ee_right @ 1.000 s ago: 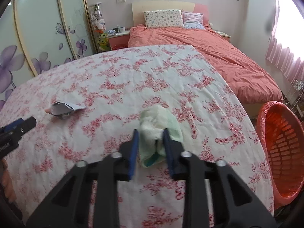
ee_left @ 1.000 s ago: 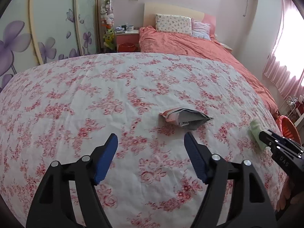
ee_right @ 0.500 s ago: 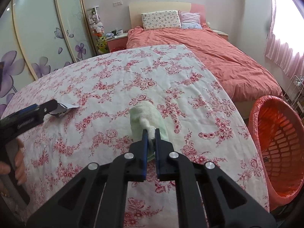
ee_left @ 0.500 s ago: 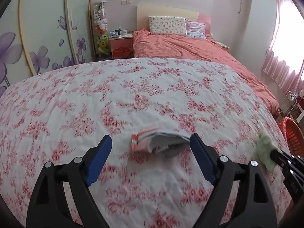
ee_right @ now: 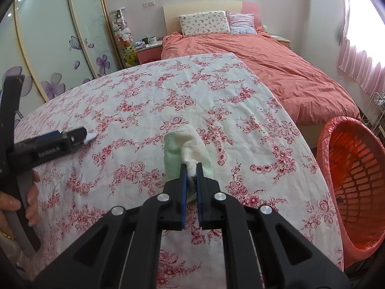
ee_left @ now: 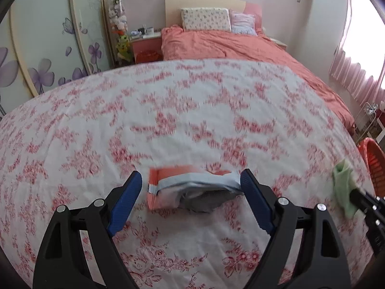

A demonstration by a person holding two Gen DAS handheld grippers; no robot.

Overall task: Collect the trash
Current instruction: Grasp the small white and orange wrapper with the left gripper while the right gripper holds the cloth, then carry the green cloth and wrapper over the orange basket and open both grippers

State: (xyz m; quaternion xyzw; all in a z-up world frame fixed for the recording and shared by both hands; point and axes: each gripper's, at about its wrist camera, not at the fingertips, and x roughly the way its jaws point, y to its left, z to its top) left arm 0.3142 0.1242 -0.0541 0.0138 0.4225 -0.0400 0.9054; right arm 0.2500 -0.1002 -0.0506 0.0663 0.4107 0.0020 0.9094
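Over the last second the left gripper (ee_left: 190, 187) has come forward across the floral cloth until the crumpled snack wrapper (ee_left: 192, 187) sits between its blue pads; a second ago the wrapper lay well ahead of the tips. The jaws stand wide, with the right pad just beside the wrapper's torn end and neither pad pressing on it, so this piece is lined up but not yet taken. The right gripper (ee_right: 190, 178) has meanwhile closed its jaws on the pale green rag (ee_right: 185, 147), which a second ago sat loosely between them.

The right wrist view shows what the left one barely hints at: the orange basket (ee_right: 349, 180) standing off the surface's right edge, mouth tilted toward it, apparently where the trash goes. It also shows a hand (ee_right: 14, 204) on the left tool's handle. Only the left wrist view shows the wrapper's full shape.
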